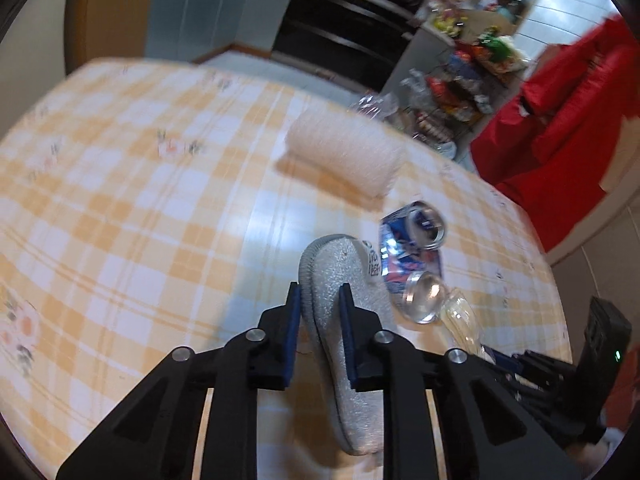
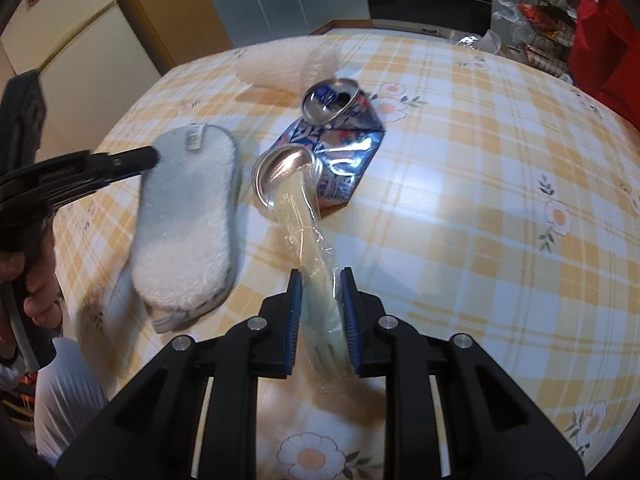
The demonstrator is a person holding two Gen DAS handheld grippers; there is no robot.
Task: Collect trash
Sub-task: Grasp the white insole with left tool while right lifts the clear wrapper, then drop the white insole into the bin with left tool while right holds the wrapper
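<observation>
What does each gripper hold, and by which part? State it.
Left gripper pinches the grey insole across its width near one end. Right gripper pinches the wrapped plastic fork around its handle.

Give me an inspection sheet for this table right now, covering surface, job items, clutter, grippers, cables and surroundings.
Surface: round table under a yellow checked, flowered cloth.
Job's things: grey insole, lifted and tilted; wrapped plastic fork; crushed blue can lying on the cloth.
Clutter: pale fuzzy roll at the far side.
Grippers: left hand-held gripper shut on the insole; right hand-held gripper shut on the fork's wrapper.
Cables: nothing seen.
Surroundings: red cloth, stocked wire rack, dark oven front; details blurred.
</observation>
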